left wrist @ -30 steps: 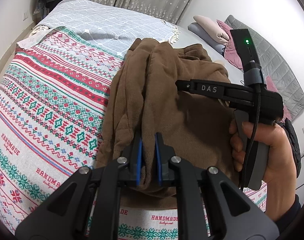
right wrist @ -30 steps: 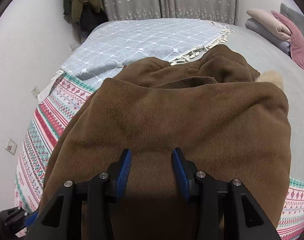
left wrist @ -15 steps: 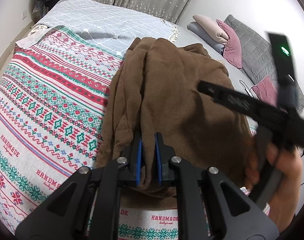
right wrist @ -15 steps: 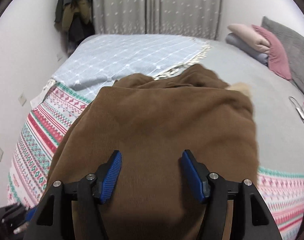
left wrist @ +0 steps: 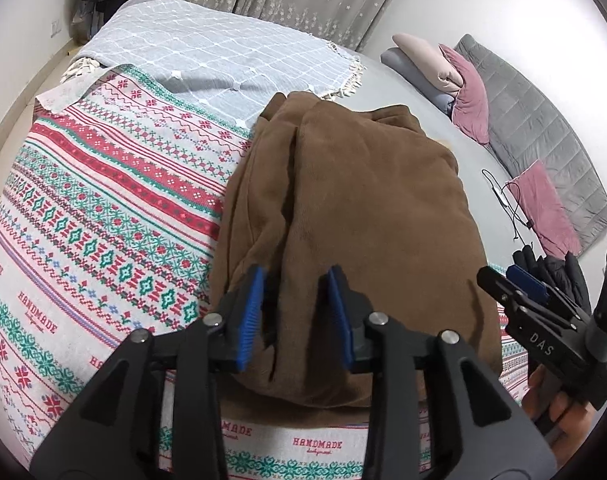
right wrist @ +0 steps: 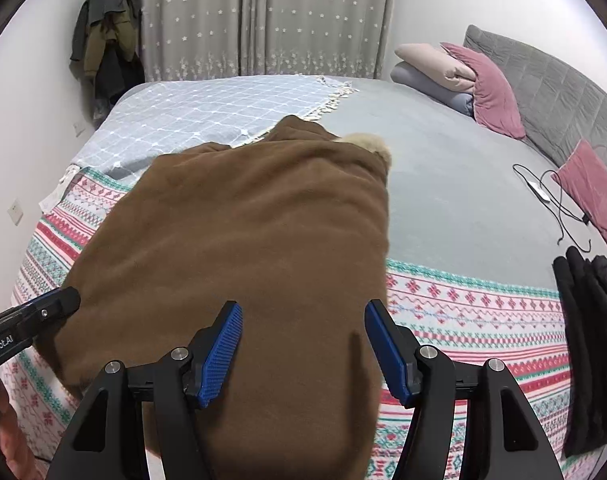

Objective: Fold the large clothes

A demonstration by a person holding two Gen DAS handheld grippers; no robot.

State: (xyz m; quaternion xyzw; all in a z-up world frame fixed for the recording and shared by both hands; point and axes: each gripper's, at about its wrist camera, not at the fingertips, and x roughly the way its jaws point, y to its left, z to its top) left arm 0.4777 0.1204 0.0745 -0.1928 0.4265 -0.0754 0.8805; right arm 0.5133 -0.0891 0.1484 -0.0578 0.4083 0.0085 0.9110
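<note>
The folded brown garment (left wrist: 355, 216) lies on the bed, its near part on the red-and-green patterned blanket (left wrist: 103, 208) and its far end reaching toward the pale blue checked throw (left wrist: 223, 52) and the grey sheet (right wrist: 463, 184). A bit of cream fleece (right wrist: 369, 144) peeks out at its far right corner.

In the left wrist view, the left tongs (left wrist: 297, 312) sit at the near edge of the garment, slightly left of its middle. Their blue pads stand moderately apart, having just been opening, and a raised ridge of brown cloth runs between them; the pads do not press on it, though whether cloth brushes one pad cannot be told.

In the right wrist view, the right tongs (right wrist: 303, 350) hang above the near right part of the garment. Their blue pads are set wide apart, having just been opening, with the brown cloth seen below and between them; they grip nothing.

The right tongs also show at the right edge of the left view, held in a hand (left wrist: 559, 420), and the tip of the left tongs shows at the left edge of the right view.

A black garment (right wrist: 591, 340) lies at the right edge of the bed. Pink cushions (right wrist: 491, 88) rest at the far right by the grey headboard (right wrist: 563, 96).
</note>
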